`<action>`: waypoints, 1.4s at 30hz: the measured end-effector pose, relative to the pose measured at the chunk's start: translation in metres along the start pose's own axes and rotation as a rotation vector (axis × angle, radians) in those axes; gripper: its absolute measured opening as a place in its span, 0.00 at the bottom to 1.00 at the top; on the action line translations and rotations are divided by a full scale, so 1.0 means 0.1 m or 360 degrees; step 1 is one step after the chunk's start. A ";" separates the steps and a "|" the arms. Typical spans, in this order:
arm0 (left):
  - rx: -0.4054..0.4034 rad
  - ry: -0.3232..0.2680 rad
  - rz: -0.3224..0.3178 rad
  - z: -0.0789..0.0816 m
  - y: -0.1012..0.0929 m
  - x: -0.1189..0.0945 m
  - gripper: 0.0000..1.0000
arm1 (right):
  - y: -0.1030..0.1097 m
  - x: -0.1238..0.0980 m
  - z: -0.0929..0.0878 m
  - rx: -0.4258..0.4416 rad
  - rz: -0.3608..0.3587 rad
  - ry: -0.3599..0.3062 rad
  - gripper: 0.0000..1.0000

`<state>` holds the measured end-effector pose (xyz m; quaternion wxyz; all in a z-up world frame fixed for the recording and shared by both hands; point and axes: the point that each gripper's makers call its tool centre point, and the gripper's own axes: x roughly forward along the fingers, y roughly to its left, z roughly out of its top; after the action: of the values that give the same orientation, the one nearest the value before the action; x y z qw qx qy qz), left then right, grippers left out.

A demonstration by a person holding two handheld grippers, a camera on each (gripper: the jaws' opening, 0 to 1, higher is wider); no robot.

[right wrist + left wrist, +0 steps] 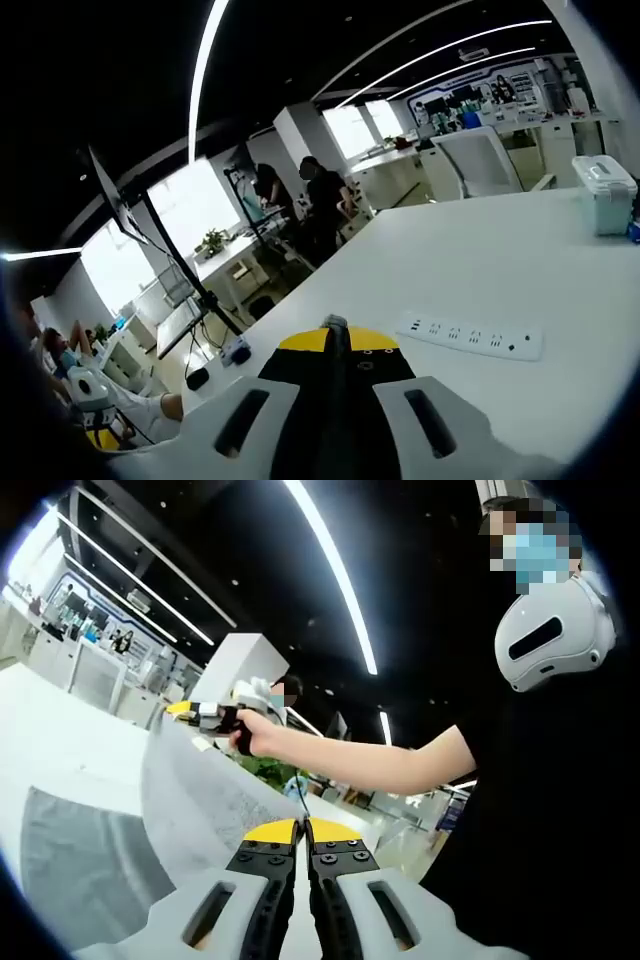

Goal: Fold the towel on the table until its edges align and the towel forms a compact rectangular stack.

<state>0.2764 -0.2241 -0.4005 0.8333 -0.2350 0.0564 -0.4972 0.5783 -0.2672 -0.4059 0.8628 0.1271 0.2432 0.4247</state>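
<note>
The towel [205, 795], grey and finely patterned, hangs lifted above the white table [70, 740] in the left gripper view, stretched between the two grippers. The left gripper [302, 830] has its yellow-tipped jaws pressed together on the near edge of the cloth, which comes up out of the pinch and spreads away to the left. From there the raised edge runs up to the right gripper [190, 711], seen at the end of the person's outstretched bare arm [370, 760]; it holds the far corner of the towel, its yellow tip just showing past the hand. Below the raised part, more grey cloth lies flat on the table at the lower left. The person stands at the right in a dark shirt, with a white and dark device worn at the chest.

In the right gripper view, the right gripper [336, 335] has its jaws closed to a thin line, with a small sliver of grey towel [335, 322] sticking out at the tip. Beyond it on the white table [480, 260] lies a white power strip [470, 337], and well apart at the far right edge stands a pale lidded box [603, 192]. Past the table are desks, a white chair [478, 160] and people standing in an office
</note>
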 end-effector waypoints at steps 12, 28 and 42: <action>-0.0013 -0.0023 0.0113 0.00 0.15 -0.25 0.02 | 0.14 0.22 -0.09 -0.0027 0.0046 0.0069 0.01; -0.0005 0.0040 0.0335 -0.22 0.45 -0.56 0.02 | 0.08 0.69 -0.37 0.0033 0.0092 0.0218 0.01; -0.0075 0.0084 0.0502 -0.40 0.70 -0.82 0.02 | 0.03 1.06 -0.69 0.0047 0.0097 0.0371 0.01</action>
<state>0.2784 -0.1395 -0.4792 0.8935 -0.2296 0.1259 -0.3647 0.5949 -0.1802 -0.4963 0.8134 0.0970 0.3441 0.4589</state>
